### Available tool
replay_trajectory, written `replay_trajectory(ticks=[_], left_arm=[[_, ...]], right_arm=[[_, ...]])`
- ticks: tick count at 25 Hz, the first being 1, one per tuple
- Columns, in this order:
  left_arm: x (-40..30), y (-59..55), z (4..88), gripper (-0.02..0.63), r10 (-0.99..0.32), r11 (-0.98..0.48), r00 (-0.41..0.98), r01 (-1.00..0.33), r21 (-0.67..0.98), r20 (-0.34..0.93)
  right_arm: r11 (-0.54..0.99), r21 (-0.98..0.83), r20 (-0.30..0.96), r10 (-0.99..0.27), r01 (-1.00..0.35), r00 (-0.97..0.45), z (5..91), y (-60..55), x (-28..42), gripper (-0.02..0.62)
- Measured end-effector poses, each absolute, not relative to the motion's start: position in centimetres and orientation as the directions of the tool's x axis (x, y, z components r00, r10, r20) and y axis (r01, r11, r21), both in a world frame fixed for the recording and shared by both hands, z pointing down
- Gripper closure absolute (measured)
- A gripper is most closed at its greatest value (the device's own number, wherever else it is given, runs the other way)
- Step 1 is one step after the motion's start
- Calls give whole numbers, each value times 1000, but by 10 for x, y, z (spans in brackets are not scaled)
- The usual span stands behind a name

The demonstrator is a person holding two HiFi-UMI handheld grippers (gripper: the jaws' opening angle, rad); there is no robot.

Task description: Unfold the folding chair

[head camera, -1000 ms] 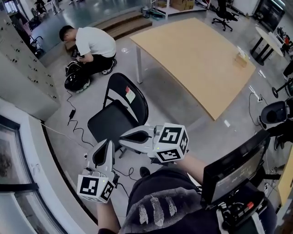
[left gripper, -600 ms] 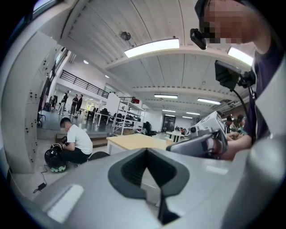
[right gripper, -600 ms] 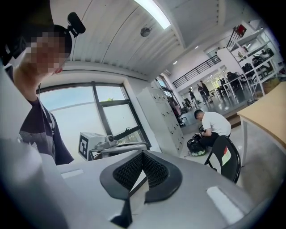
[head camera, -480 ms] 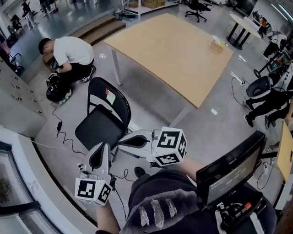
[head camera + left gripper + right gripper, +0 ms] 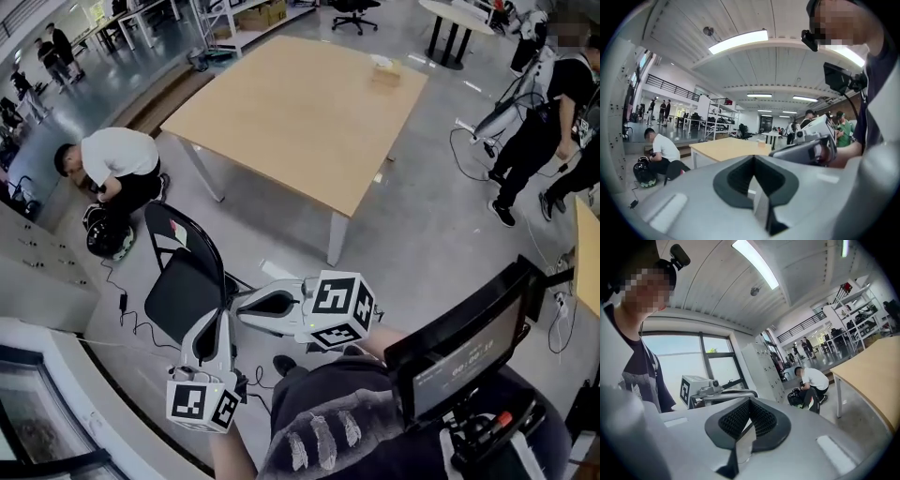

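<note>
Bench [image 5: 300, 112]: large, tan top.
Chair [image 5: 183, 295]: black, seat down, rounded back with a white label; on the floor off the bench's near left corner.
Hidden: chair legs mostly hidden under the seat and behind the grippers.
Right gripper [image 5: 241, 302]: fingers closed, empty, nearer than the bench.
Left gripper [image 5: 214, 317]: fingers closed, empty.

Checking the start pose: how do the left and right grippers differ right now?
The left gripper points up the head view toward the folding chair; the right gripper points leftward across the picture. The left gripper sits lower in the frame than the right gripper. Both are shut with nothing between their jaws.
</note>
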State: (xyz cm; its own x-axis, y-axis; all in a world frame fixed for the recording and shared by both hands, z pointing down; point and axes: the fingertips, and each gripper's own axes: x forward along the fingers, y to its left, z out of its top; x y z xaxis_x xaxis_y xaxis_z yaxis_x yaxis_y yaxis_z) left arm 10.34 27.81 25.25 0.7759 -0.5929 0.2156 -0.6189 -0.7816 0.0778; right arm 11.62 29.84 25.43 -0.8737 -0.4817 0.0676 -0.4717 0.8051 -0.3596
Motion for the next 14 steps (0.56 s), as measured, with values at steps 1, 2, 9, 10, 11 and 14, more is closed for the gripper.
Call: replay_trajectory(ticks=[1, 2, 9, 10, 11, 14], left_arm=[[118, 288, 255, 606, -580, -792, 785, -606, 75, 219], [131, 298, 257, 606, -568, -800, 792, -595, 74, 224], [200, 341, 275, 606, -498, -840, 823, -536, 84, 274], [208, 346, 277, 606, -489, -845, 825, -528, 80, 283], [214, 351, 278, 606, -482, -849, 825, -523, 74, 294], [223, 366, 282, 606, -473, -854, 811, -519, 48, 344]], right_arm=[[797, -365, 66, -494, -481, -867, 257, 308, 130, 594], [789, -369, 64, -505, -491, -861, 259, 317, 142, 594], [726, -411, 63, -580, -551, -812, 280, 366, 216, 594], [716, -421, 63, -589, -557, -805, 284, 371, 224, 594], [708, -433, 59, -594, -557, -802, 286, 375, 230, 594], [702, -481, 26, -588, -526, -809, 293, 388, 230, 594]])
